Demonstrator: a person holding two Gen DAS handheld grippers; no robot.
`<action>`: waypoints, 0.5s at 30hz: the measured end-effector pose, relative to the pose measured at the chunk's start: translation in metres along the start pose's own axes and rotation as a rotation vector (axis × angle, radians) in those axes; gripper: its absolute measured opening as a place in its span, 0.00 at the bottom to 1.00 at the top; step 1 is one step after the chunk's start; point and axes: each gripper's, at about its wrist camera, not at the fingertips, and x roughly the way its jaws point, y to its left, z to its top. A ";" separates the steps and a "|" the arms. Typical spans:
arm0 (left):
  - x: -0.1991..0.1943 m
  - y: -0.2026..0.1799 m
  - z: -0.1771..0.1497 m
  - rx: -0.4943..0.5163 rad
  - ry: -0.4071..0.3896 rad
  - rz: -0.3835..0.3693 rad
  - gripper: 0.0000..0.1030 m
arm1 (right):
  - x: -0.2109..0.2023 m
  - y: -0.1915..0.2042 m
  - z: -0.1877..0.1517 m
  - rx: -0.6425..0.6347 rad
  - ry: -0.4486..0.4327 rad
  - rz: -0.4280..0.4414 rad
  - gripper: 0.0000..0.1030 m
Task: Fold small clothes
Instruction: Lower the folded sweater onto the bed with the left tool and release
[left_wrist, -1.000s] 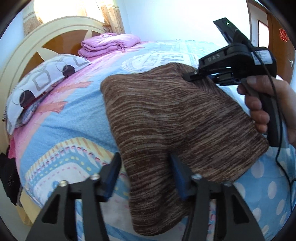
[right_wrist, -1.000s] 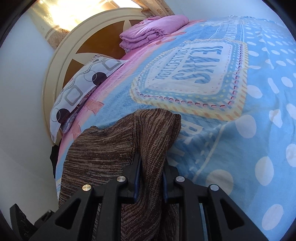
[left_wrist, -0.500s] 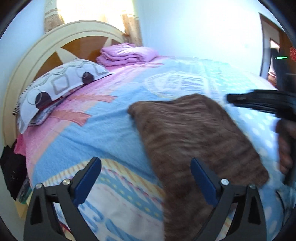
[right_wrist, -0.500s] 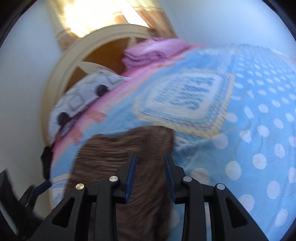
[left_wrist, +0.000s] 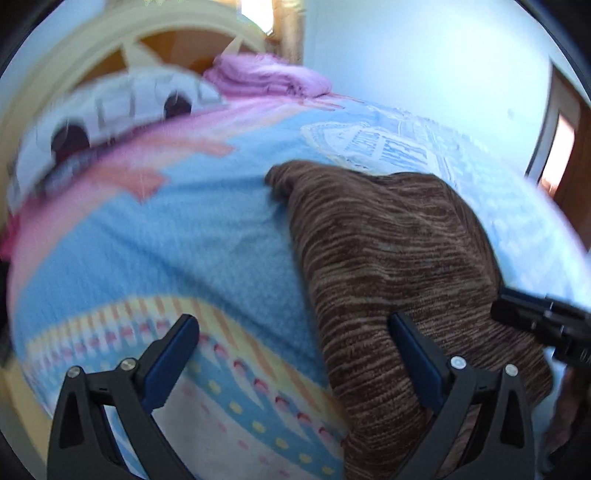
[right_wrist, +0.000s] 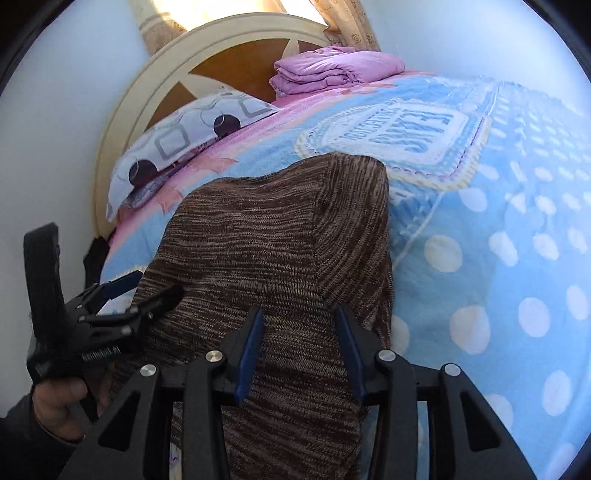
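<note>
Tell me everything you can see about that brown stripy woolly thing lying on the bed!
The brown knitted garment is soft-looking wool, streaked in dark and light brown. It lies folded on the blue, pink and yellow patterned blanket, one layer lapped over another with a raised fold running down it, and its near end hangs toward the bed's edge. The left gripper and the right gripper have just been opening; neither pinches it now, though the right one's blue pads straddle its surface.

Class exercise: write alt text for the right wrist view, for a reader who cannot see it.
A folded brown knit garment lies on a blue polka-dot bedspread, with the right gripper just above it, jaws open after letting go. At lower left, a hand holds the left gripper, wide open. A patterned pillow and folded purple bedding sit by the headboard.
</note>
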 end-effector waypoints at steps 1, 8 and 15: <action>-0.007 0.005 -0.001 -0.027 0.007 -0.008 1.00 | -0.008 0.004 0.000 0.011 -0.001 -0.011 0.42; -0.104 -0.020 -0.011 0.102 -0.152 0.070 1.00 | -0.103 0.045 -0.030 0.004 -0.197 -0.092 0.66; -0.182 -0.043 0.000 0.138 -0.331 0.038 1.00 | -0.181 0.084 -0.037 -0.081 -0.328 -0.198 0.71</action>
